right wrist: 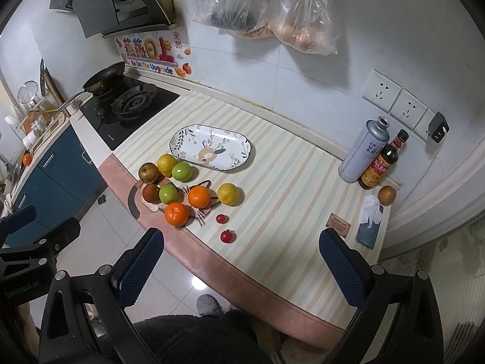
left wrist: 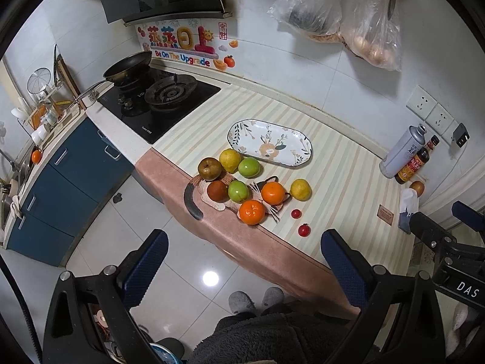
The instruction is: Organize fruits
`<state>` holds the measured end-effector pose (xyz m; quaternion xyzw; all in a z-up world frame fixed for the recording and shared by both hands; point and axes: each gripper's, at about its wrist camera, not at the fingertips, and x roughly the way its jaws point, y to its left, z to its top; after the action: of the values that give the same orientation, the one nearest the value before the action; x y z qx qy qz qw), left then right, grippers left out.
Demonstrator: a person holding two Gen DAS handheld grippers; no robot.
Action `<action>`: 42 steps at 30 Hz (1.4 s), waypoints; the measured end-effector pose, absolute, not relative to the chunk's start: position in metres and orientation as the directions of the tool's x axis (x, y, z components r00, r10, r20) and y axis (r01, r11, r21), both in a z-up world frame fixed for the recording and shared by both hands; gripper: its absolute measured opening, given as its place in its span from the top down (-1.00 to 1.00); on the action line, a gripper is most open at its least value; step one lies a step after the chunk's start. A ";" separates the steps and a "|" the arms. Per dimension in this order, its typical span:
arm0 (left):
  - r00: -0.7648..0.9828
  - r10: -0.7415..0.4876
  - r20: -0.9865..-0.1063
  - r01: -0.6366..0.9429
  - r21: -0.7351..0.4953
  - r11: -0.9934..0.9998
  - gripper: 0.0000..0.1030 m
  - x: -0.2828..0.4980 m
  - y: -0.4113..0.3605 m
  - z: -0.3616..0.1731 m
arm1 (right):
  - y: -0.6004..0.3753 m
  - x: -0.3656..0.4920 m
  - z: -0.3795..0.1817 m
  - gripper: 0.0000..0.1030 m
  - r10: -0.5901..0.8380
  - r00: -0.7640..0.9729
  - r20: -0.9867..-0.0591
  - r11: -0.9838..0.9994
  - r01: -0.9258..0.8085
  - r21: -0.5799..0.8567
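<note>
Several fruits lie in a cluster on the striped counter: two oranges (left wrist: 251, 211) (right wrist: 199, 196), two green apples (left wrist: 249, 167) (right wrist: 168, 193), two yellow fruits (left wrist: 300, 189) (right wrist: 166, 164), two brown ones (left wrist: 209, 168) (right wrist: 151, 192), and two small red tomatoes (left wrist: 304, 230) (right wrist: 227, 236). Some rest on a woven mat (left wrist: 224, 182). An empty floral oval plate (left wrist: 269, 142) (right wrist: 212, 147) sits behind them. My left gripper (left wrist: 242, 261) is open, held above the floor before the counter edge. My right gripper (right wrist: 242, 257) is open above the counter's front edge.
A gas stove (left wrist: 157, 100) with a pan (left wrist: 128, 66) is at the left. A grey can (right wrist: 362, 151), sauce bottle (right wrist: 382, 163), brown fruit (right wrist: 387, 195) and phone with tissue (right wrist: 368, 227) stand at the right. Plastic bags (right wrist: 266, 3) hang on the wall.
</note>
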<state>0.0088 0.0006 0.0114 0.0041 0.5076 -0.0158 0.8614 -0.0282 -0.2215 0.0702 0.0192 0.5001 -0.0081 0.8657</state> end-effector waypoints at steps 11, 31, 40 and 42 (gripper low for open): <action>0.490 -0.022 -0.871 0.034 -0.007 0.999 -1.00 0.013 0.000 0.018 | -0.220 -0.029 0.074 -1.00 0.003 0.507 -0.862 0.999 0.034 0.023; 0.496 -0.022 -0.868 0.034 -0.007 0.999 -1.00 0.015 0.000 0.021 | -0.222 -0.030 0.081 -1.00 0.008 0.521 -0.854 0.999 0.035 0.031; 0.510 -0.021 -0.860 0.030 -0.006 1.000 -1.00 0.015 -0.003 0.029 | -0.224 -0.033 0.083 -1.00 0.019 0.531 -0.847 0.999 0.033 0.043; 0.510 -0.022 -0.860 0.030 -0.007 1.000 -1.00 0.015 -0.003 0.029 | -0.225 -0.032 0.083 -1.00 0.022 0.533 -0.846 0.998 0.032 0.047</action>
<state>0.0149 -0.0030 0.0291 0.0044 0.4946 -0.0149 0.8690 -0.0320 -0.2253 0.0835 0.0284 0.4831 -0.0029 0.8751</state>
